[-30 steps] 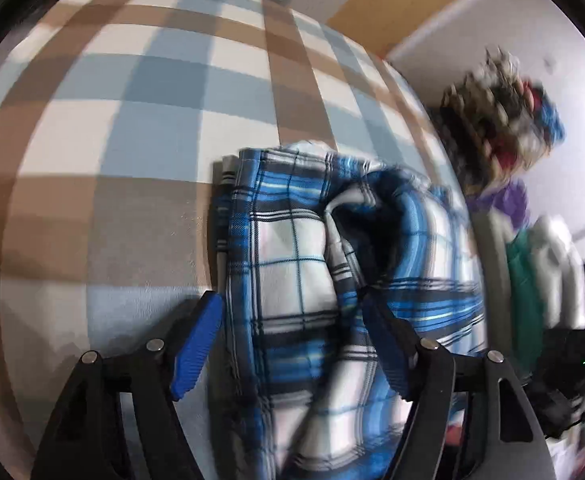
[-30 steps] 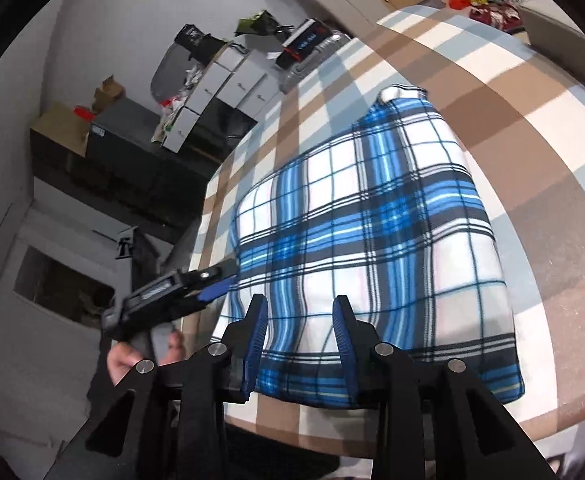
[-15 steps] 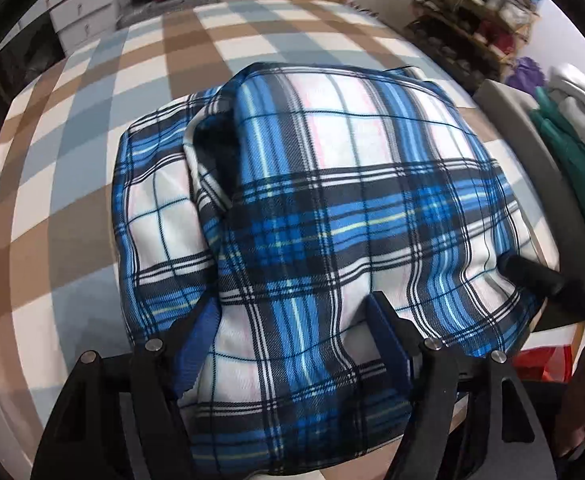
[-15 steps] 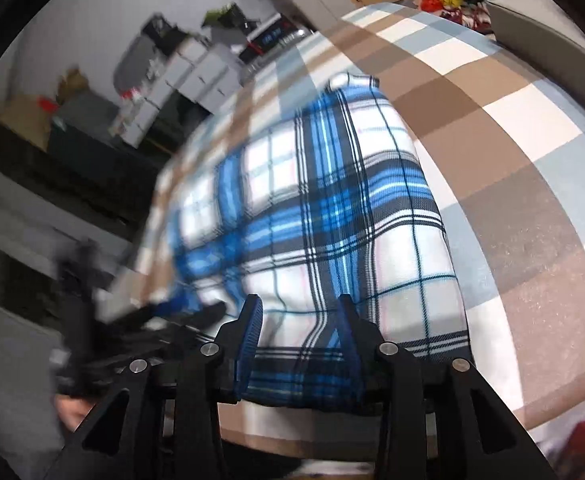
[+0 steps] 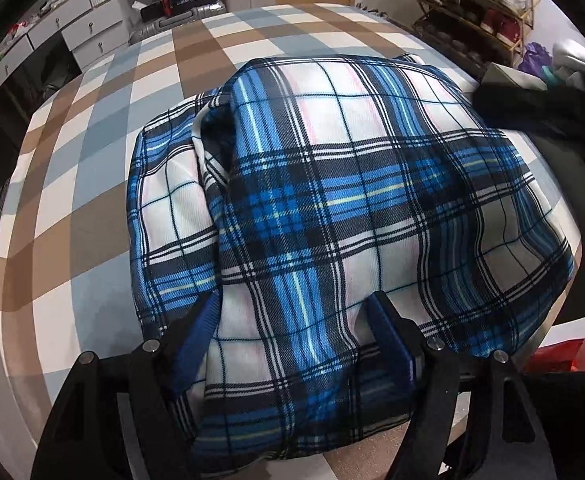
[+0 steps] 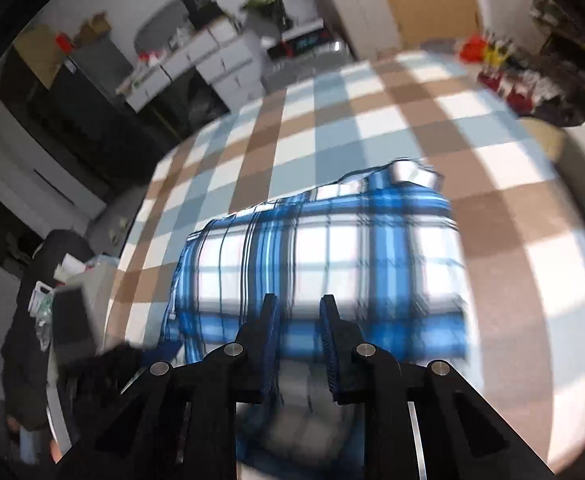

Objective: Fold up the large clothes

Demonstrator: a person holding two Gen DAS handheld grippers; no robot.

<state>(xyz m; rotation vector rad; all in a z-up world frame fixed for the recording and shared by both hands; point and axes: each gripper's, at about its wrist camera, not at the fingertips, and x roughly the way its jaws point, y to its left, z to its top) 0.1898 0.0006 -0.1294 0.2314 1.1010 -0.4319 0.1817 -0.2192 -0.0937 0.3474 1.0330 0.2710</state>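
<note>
Most done: plaid garment [image 5: 332, 208] lies folded in layers on checked table [image 5: 92, 208].
Left gripper [image 5: 292, 320]: fingers spread, cloth bunched between them.
Right gripper [image 6: 298, 332]: narrow gap, grip on cloth cannot be told.
Left: final tidy fold.

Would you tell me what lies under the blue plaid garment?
The blue plaid garment rests on the checked tablecloth, which shows all around it. The surface beneath is covered.

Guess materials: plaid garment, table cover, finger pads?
Garment: soft woven or fleecy cloth, matte; twill-like ribbing shows and it drapes in rounded folds.
Cover: probably printed fabric or vinyl, flat and low-sheen; the look leaves it open.
Pads: blue ridged rubber or plastic on black, likely plastic, fingers of the left gripper.
</note>
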